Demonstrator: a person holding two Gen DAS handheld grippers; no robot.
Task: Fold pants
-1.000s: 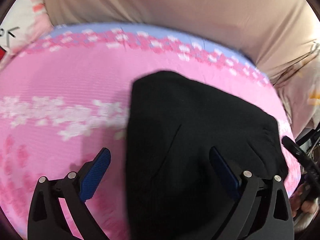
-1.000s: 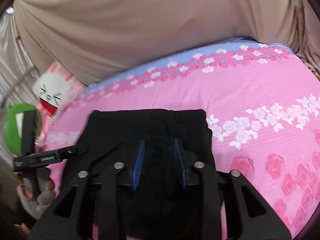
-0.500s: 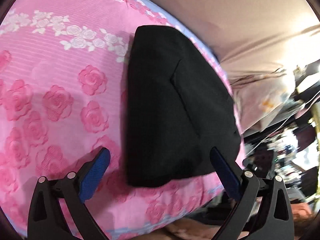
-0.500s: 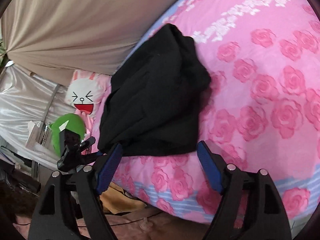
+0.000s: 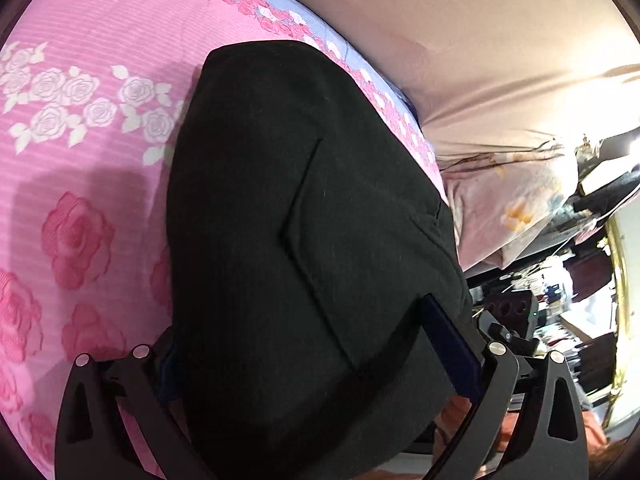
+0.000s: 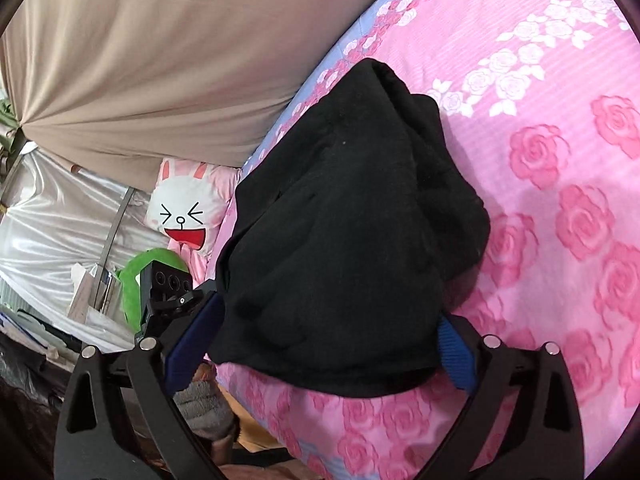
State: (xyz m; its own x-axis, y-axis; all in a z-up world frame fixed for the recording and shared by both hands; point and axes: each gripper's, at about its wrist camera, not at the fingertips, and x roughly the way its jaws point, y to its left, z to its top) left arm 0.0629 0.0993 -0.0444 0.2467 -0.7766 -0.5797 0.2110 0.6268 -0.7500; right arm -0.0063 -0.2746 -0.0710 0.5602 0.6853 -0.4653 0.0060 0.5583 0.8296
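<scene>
Right now my left gripper (image 5: 316, 360) stands wide open, its blue pads (image 5: 450, 344) spread to either side of the near end of the black pants (image 5: 304, 216); the cloth lies between the fingers, and I cannot tell whether the pads touch it. My right gripper (image 6: 320, 344) has just been opening and its jaws now stand wide as well, one blue pad (image 6: 456, 354) at each side of the folded bundle's near edge, the pants (image 6: 352, 220) lying between them and not pinched. From the right side I also see the other gripper's camera block (image 6: 170, 280) just left of the pants. The pants sit folded in a thick dark stack on the pink bedspread (image 5: 80, 128) with its rose pattern (image 6: 580, 220), near the edge of the bed. Farther off, a rabbit-face pillow (image 6: 186, 210) lies beside the bed's far corner, something green (image 6: 138, 280) below it. Beyond everything hangs a beige curtain (image 6: 160, 60).
</scene>
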